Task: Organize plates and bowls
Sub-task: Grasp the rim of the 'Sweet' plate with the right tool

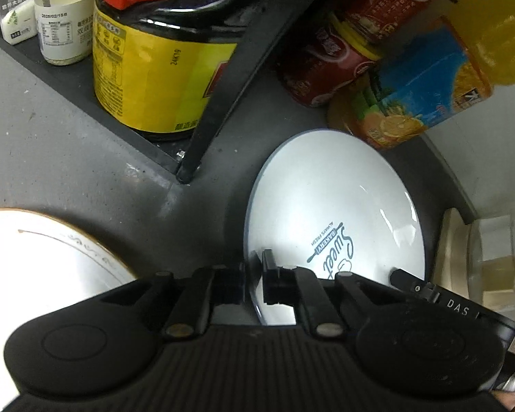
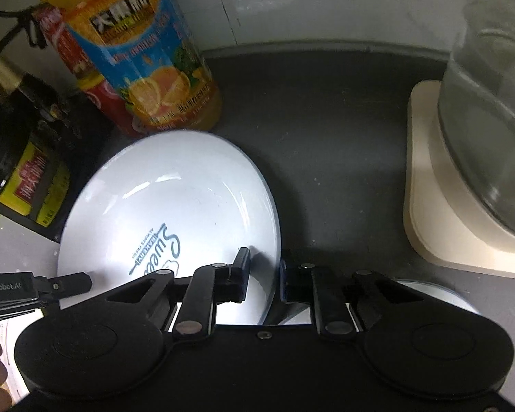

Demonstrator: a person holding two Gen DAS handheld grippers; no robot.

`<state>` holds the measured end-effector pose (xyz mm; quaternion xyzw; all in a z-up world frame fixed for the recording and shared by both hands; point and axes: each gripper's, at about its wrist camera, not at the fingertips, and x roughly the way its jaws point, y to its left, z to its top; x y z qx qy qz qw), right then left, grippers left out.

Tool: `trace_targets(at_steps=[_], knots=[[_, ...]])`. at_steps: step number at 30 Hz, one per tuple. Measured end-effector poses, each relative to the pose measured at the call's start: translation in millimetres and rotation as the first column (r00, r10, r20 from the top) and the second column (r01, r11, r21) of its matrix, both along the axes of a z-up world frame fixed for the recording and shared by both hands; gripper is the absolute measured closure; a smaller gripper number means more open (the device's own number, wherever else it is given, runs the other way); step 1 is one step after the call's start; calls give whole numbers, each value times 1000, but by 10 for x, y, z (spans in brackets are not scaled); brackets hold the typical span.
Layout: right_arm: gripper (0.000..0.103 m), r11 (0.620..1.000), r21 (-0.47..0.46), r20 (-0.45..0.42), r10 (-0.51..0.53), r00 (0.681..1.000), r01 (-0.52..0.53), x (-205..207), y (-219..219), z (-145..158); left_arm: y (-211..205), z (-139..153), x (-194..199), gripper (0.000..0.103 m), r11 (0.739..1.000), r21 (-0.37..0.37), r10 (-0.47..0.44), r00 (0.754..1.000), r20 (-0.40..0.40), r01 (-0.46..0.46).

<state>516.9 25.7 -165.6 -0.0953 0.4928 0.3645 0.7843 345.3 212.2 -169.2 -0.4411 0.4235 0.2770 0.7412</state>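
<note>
A white plate (image 1: pixel 326 199) printed with "Sweet Bakery" lies over the dark counter, just in front of the bottles. My left gripper (image 1: pixel 254 273) is shut on its left rim, one pad above the rim and one below. My right gripper (image 2: pixel 264 274) is shut on the opposite rim of the same plate (image 2: pixel 175 199). Each wrist view also shows the other gripper's fingers (image 1: pixel 407 278) (image 2: pixel 70 283) at the plate's far edge. A second white plate (image 1: pixel 34 261) with a brown patterned rim sits at the lower left. Another white dish edge (image 2: pixel 432 297) shows under the right gripper.
An orange juice bottle (image 2: pixel 147 68) and red cans (image 1: pixel 326 65) stand just behind the plate. A large soy sauce jug (image 1: pixel 147 75) and small jars (image 1: pixel 63 24) fill a black rack (image 1: pixel 223 103) on the left. A clear jug on a cream base (image 2: pixel 425 185) stands to the right.
</note>
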Motion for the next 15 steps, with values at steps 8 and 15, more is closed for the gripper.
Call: trace_targets(at_steps=[8,15], knots=[[93,996,79,-29,-27,999,29,-208,-163,204,116,175,-134,97,1000,14,-19,1000,19,19],[93,990,120,-35,-67,997,71,-442,-319,313,172,311,-260,97,999,16,-52,998,23,51]])
